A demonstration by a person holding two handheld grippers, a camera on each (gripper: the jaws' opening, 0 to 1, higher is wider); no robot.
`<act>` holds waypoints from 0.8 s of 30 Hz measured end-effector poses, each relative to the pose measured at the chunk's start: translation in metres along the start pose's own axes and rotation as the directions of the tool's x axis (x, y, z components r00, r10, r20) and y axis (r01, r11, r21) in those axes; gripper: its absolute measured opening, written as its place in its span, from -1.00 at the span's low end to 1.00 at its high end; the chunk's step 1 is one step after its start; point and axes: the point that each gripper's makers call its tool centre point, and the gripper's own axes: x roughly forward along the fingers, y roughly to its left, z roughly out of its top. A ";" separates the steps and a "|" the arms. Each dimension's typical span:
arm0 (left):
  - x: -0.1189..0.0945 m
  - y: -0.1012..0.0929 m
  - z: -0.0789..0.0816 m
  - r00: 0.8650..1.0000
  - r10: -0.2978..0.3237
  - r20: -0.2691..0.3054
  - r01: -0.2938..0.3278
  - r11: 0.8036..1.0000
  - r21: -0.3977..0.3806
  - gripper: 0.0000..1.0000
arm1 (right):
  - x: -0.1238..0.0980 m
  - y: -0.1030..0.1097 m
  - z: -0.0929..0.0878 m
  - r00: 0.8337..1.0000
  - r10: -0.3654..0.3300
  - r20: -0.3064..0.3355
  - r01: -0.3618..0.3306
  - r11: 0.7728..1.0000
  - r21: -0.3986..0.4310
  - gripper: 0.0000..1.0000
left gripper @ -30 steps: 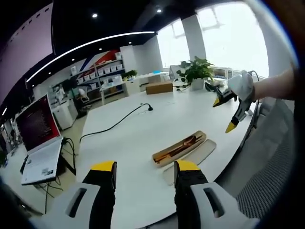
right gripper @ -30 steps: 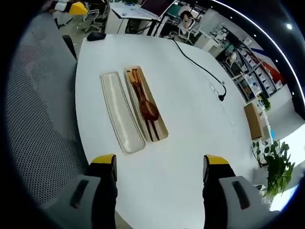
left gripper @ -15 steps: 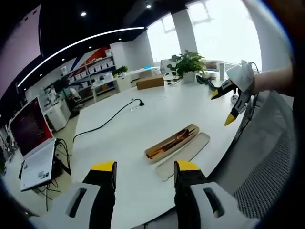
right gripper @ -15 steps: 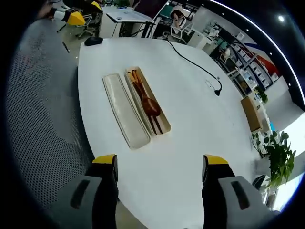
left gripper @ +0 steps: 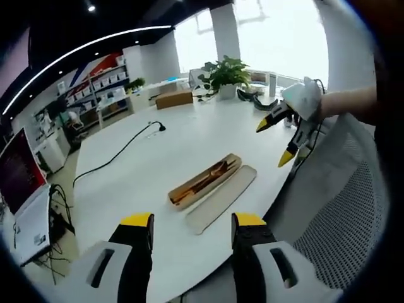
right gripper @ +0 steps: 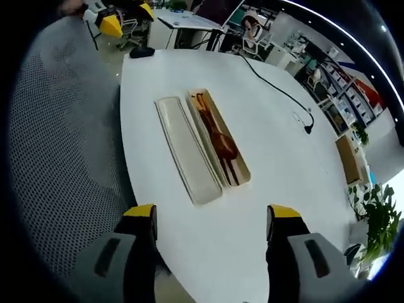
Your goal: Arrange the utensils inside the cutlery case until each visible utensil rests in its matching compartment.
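Since a second ago your own viewpoints have swung, but the cutlery case lies where it lay on the white table, near the edge by the mesh chair, with its pale lid flat and just beside it, touching or nearly so. Inside the open tray you can see a brown wooden spoon and what look like chopsticks lying lengthwise together — whether a divider separates them is too small to tell.

Your right gripper hangs above the near table edge, jaws spread wide and holding nothing; your left gripper is likewise wide apart and empty, well back from the case.

Come in along the case's long axis, so your jaws straddle one utensil's handle rather than both. Brace the tray wall with the other gripper — the light case will likely slide on that smooth top. Keep the lid clear of your path.
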 end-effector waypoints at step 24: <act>0.106 -0.002 -0.075 0.920 -0.343 -0.192 0.356 0.934 0.038 -0.03 | 0.042 0.003 -0.031 0.966 0.259 -0.003 -0.259 0.966 0.012 0.09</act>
